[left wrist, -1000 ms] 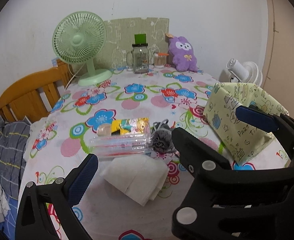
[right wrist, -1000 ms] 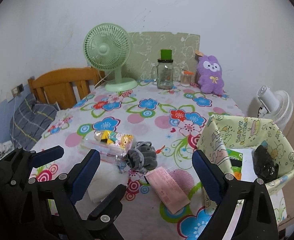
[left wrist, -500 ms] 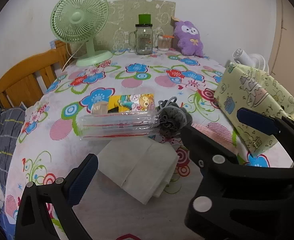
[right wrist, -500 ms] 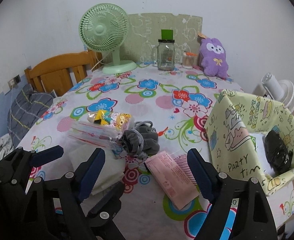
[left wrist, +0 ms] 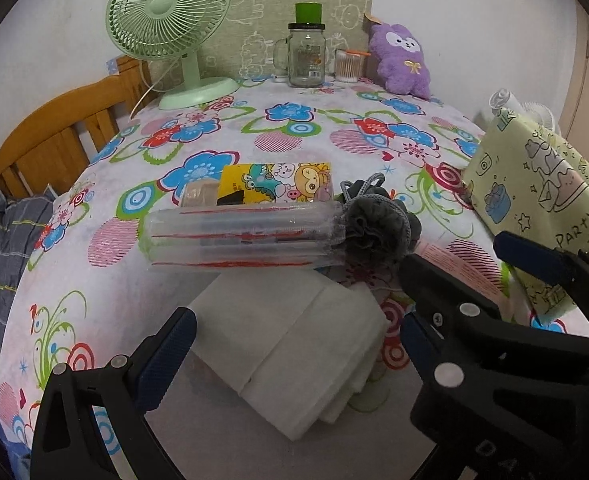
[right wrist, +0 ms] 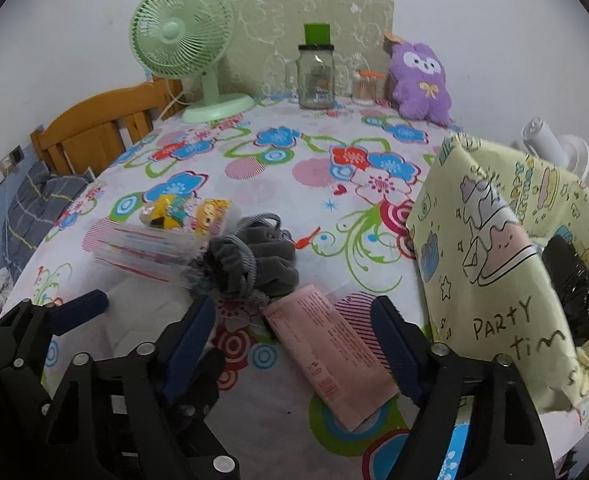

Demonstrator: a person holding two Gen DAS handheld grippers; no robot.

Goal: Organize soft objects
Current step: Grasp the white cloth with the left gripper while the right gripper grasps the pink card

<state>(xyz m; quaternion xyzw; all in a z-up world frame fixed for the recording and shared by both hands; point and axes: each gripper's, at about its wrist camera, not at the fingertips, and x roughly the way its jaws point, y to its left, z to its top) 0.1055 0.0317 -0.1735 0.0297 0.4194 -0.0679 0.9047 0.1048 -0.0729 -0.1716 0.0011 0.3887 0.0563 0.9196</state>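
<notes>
A folded white cloth [left wrist: 294, 344] lies on the flowered tablecloth [left wrist: 294, 128], between the fingers of my open left gripper [left wrist: 294, 344]. Behind it lie a clear plastic packet with red stripes [left wrist: 242, 236], a cartoon-print pack [left wrist: 278, 184] and a grey drawstring pouch [left wrist: 378, 228]. My right gripper [right wrist: 294, 340] is open over a pink packet [right wrist: 330, 356], just in front of the grey pouch [right wrist: 254, 256]. A pale green fabric bin [right wrist: 514, 264] printed "PARTY time" stands at the right with a black bag [right wrist: 574, 280] inside.
A green desk fan [left wrist: 170, 20], a glass jar with a green lid [left wrist: 306, 56], a small cup of swabs [left wrist: 348, 65] and a purple plush toy [left wrist: 402, 60] stand at the table's far edge. A wooden chair [left wrist: 54, 136] is at the left.
Both grippers have moved forward and down toward the table. The white cloth now lies between my left fingers, and the pink packet between my right fingers.
</notes>
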